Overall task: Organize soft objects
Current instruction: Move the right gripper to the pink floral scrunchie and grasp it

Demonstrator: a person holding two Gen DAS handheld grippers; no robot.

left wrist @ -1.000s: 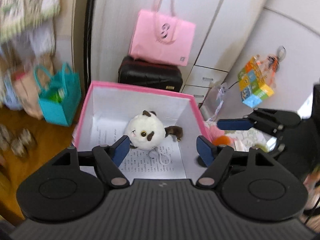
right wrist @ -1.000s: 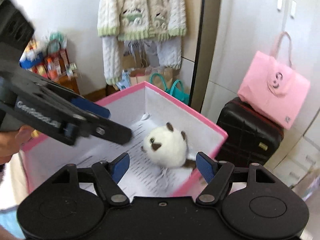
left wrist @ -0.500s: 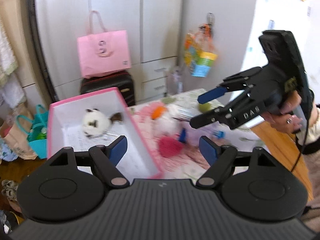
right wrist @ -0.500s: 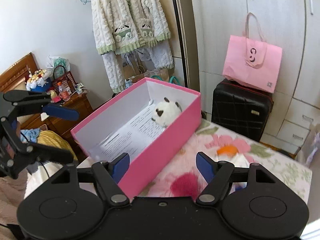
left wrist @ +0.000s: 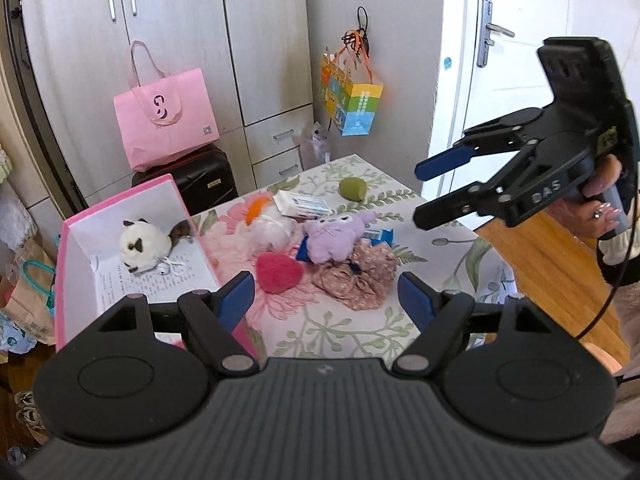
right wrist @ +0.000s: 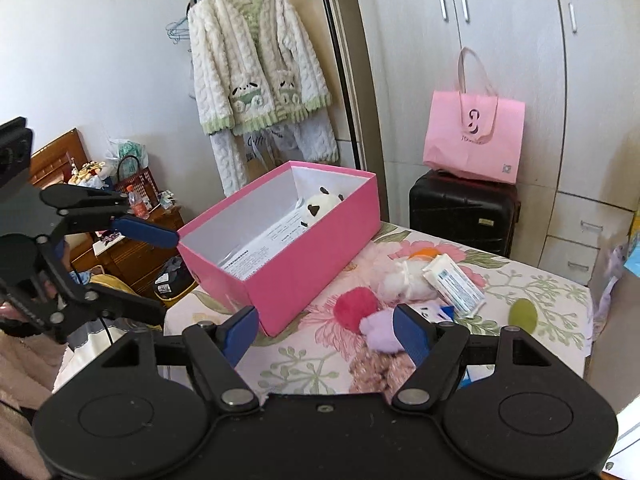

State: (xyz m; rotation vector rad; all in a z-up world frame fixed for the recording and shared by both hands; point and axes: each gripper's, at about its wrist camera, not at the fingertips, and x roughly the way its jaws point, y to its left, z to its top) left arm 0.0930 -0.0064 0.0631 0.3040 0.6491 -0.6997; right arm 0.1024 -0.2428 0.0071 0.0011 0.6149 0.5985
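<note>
- I see the round white plush toy with dark patches [left wrist: 145, 243] lying inside the open pink cardboard box [left wrist: 72, 248], at its far end, on a printed paper sheet [left wrist: 160, 280].
- The box stands at the left edge of the floral-cloth counter [left wrist: 340, 332].
- Just right of the box a loose pile sits on the cloth: a red fuzzy heart-shaped plush [left wrist: 279, 273], a lilac plush animal [left wrist: 334, 236], a white plush with an orange tuft [left wrist: 268, 222], and a crumpled pink floral fabric piece [left wrist: 354, 276].
- A white and blue packet [left wrist: 302, 205] and an olive-green egg-shaped sponge [left wrist: 352, 189] lie farther back.
- My left tool [left wrist: 326, 298] hangs over the near counter edge, jaws apart, nothing between the blue pads.
- My right tool [right wrist: 326, 330] is likewise apart and empty; from the left wrist view it hovers to the right of the pile, held in a hand [left wrist: 600, 200].
- Behind, a pink tote bag [left wrist: 164, 120] rests on a black suitcase [left wrist: 196, 178].
</note>
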